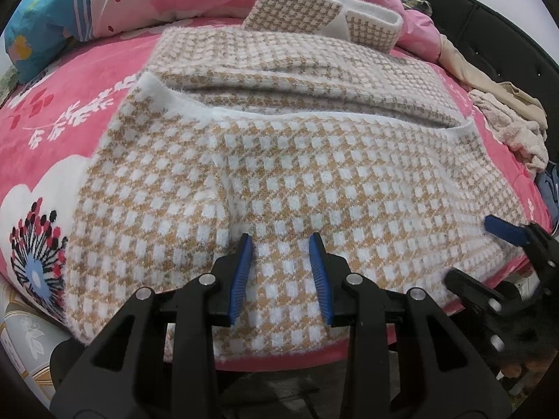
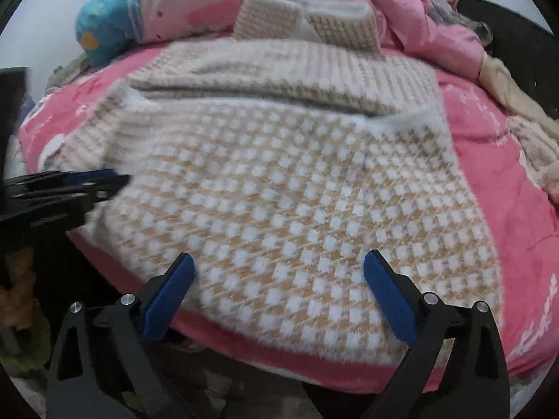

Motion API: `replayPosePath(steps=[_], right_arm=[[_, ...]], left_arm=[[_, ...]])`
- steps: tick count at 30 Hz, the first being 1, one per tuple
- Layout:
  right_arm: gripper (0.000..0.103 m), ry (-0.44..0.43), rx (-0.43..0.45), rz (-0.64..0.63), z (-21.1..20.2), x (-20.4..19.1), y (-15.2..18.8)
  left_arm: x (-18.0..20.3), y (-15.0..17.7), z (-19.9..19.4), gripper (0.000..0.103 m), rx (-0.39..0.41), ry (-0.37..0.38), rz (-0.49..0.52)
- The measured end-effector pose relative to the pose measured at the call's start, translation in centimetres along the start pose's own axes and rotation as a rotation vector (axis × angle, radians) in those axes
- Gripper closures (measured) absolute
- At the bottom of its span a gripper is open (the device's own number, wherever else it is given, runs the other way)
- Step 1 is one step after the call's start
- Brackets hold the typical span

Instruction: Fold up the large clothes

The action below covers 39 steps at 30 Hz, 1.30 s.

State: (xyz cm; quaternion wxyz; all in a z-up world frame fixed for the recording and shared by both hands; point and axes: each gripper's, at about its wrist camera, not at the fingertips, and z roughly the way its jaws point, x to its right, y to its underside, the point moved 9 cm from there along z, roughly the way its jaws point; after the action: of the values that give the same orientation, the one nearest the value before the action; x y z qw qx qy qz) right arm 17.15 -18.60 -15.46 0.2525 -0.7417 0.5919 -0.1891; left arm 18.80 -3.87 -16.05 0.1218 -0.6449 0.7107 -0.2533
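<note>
A large tan-and-white checked knit sweater [image 1: 279, 174] lies spread on the pink bed cover [image 1: 70, 122], its near part folded over the far part, with a white hem across the middle. My left gripper [image 1: 280, 236] sits at the near edge with a thick ridge of the knit filling the narrow gap between its blue pads. In the left wrist view my right gripper [image 1: 475, 251] shows at the sweater's right near corner. In its own view the right gripper [image 2: 279, 256] stands wide open above the sweater [image 2: 279, 192], and its pads do not press the cloth. The left gripper [image 2: 115, 178] lies at the sweater's left edge.
A pink and blue quilt [image 1: 104, 7] is heaped at the back, and a folded checked piece [image 1: 314, 10] leans against it. Beige garments [image 1: 506, 122] lie along the right side by a black headboard [image 1: 471, 10]. The bed's near edge drops off just below the grippers.
</note>
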Motion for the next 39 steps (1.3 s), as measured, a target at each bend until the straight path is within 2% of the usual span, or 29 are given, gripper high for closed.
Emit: replayPosePath(steps=[2, 4, 5, 9, 13, 18, 21, 23, 26, 28, 31, 39], right_arm=[[0.008, 0.009, 0.008, -0.046, -0.3, -0.8, 0.6], [0.008, 0.055, -0.065, -0.045, 1.8, -0.4, 2.2], [0.007, 0.048, -0.084, -0.030, 2.8, -0.3, 2.8], [0.005, 0.064, -0.076, -0.032, 2.7, -0.5, 2.8], [0.005, 0.050, -0.081, -0.018, 2.5, -0.5, 3.0], [0.005, 0.042, -0.090, -0.007, 3.0, 0.1, 2.0], [0.006, 0.035, -0.081, 0.012, 1.8, 0.4, 1.3], [0.006, 0.012, -0.033, 0.037, 0.3, 0.7, 0.2], [0.006, 0.057, 0.023, 0.074, -1.1, 2.5, -1.4], [0.006, 0.068, 0.003, 0.112, -0.3, 3.6, -1.3], [0.005, 0.058, -0.075, 0.154, 2.8, 4.8, 0.4], [0.005, 0.044, -0.061, 0.160, 2.8, 4.6, 0.3]], left_arm=[[0.0, 0.0, -0.1, 0.070, 0.001, -0.002, 0.000], [0.0, 0.0, -0.1, 0.070, 0.003, -0.006, -0.004], [0.0, 0.0, -0.1, 0.070, 0.001, -0.007, -0.005], [0.3, -0.7, -1.5, 0.070, 0.041, 0.014, -0.007], [1.1, -1.8, -2.8, 0.061, 0.080, 0.054, 0.002], [1.1, -0.7, 0.1, 0.053, 0.023, 0.054, 0.004], [1.0, -0.5, 0.1, 0.052, 0.036, 0.074, -0.004], [0.9, -0.5, 0.2, 0.052, 0.025, 0.082, -0.009], [0.9, -0.6, 0.2, 0.052, 0.025, 0.087, -0.016], [0.7, -0.7, 0.2, 0.052, 0.026, 0.084, -0.013], [0.5, -0.6, 0.2, 0.052, 0.024, 0.094, -0.018], [0.8, -0.8, -0.9, 0.054, 0.039, 0.110, -0.012]])
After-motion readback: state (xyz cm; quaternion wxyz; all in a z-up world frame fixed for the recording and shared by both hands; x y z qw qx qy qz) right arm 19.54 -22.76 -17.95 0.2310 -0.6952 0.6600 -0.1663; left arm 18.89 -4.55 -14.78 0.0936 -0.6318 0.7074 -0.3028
